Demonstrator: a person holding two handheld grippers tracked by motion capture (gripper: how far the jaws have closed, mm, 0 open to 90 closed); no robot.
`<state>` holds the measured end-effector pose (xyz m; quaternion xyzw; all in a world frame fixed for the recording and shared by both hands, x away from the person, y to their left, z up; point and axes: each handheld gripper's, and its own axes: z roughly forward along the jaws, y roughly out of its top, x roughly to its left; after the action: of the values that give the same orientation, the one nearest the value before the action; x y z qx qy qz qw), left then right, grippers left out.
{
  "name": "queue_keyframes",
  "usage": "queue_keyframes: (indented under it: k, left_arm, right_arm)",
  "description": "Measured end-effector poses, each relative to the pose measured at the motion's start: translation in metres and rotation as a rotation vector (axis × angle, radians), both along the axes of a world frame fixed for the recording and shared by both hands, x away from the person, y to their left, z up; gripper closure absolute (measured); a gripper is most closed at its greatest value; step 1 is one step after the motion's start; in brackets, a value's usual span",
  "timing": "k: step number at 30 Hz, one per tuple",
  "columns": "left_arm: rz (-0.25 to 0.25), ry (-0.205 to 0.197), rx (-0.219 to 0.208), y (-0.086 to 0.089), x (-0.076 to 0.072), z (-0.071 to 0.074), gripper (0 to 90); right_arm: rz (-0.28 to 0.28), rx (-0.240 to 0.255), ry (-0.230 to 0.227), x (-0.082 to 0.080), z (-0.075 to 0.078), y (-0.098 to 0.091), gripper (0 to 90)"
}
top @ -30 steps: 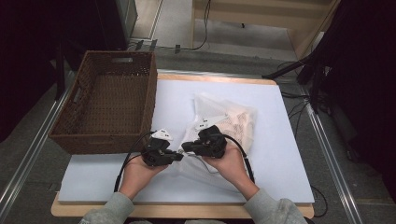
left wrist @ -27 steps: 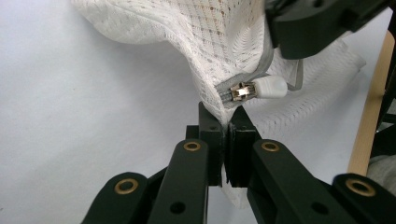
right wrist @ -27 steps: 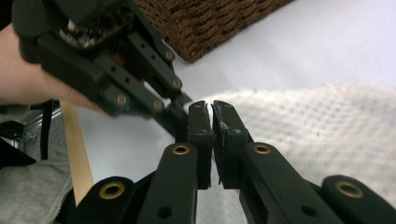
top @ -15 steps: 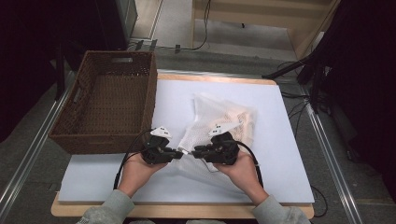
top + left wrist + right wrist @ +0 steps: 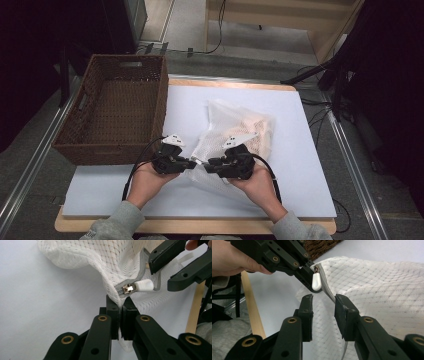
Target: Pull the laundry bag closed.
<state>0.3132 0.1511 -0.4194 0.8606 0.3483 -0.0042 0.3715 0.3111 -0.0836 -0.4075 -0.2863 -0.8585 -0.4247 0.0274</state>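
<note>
Opening right gripper (image 5: 323,305) jaws, mesh bag (image 5: 235,127) released

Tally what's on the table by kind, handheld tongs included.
Wicker basket: 1
White mesh zip bag: 1
Handheld tongs: 2, left tongs shut on the bag's fabric just below the zipper pull, right tongs open around the zipper tape
Total: 4

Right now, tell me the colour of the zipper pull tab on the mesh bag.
White, on the zipper pull tab; clearest in the left gripper view.
</note>
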Motion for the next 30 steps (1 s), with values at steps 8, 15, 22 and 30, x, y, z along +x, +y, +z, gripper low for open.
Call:
queue_keyframes:
  k: [8, 15, 22, 30]
  left_arm:
    - [-0.001, 0.003, 0.003, -0.002, -0.001, -0.002, 87.2]
    - [-0.004, 0.002, 0.005, -0.005, -0.002, -0.003, 87.1]
    - [-0.013, 0.001, 0.012, -0.006, -0.002, -0.003, 87.0]
    - [-0.019, 0.006, 0.021, -0.011, -0.004, -0.006, 86.9]
  right_arm:
    - [0.013, -0.004, 0.006, 0.000, -0.001, 0.005, 67.8]
    - [0.019, 0.005, 0.020, -0.001, -0.003, 0.009, 68.0]
    - [0.016, 0.027, 0.053, 0.003, -0.004, 0.014, 69.9]
    - [0.007, 0.041, 0.074, 0.006, -0.006, 0.016, 73.7]
